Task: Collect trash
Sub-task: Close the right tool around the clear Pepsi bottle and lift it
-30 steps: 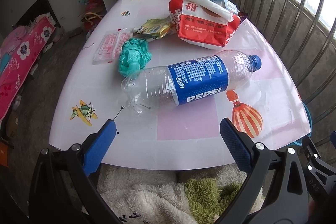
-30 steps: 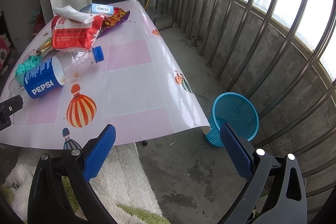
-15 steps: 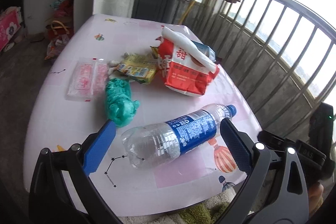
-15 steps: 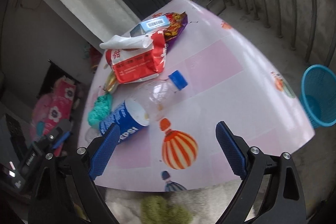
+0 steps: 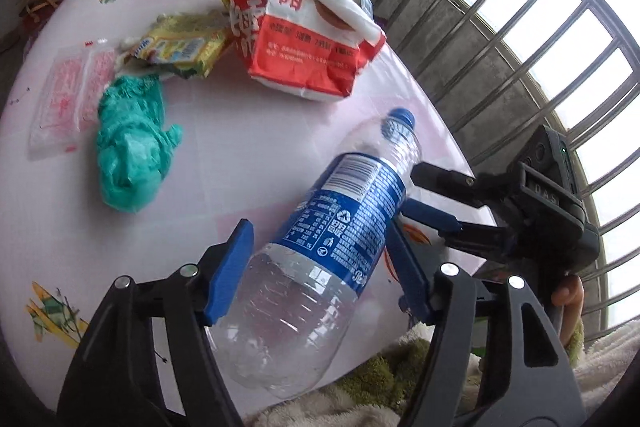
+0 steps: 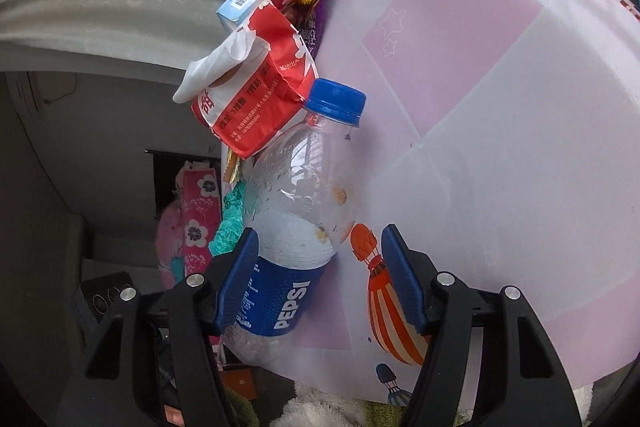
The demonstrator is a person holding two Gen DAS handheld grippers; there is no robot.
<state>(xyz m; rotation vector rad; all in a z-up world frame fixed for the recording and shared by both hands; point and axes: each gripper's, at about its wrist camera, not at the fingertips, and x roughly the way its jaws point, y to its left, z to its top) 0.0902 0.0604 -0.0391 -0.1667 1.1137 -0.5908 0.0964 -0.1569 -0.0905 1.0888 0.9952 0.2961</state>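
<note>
Both sets of jaws have just been closing around the Pepsi bottle lying at the table's near edge. The left gripper angles down over its base, pads pressing both sides. The right gripper, rolled sideways, straddles the label; only its left pad touches.

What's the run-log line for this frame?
left gripper: just closing, pads on bottle | right gripper: just closing, bottle between, gap on one side

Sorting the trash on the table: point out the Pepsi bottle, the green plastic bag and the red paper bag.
Pepsi bottle (image 5: 352, 211): left wrist view, on the blue label.
green plastic bag (image 5: 130, 143): left wrist view, middle of the crumpled bundle.
red paper bag (image 5: 304, 55): left wrist view, on the red printed front.
</note>
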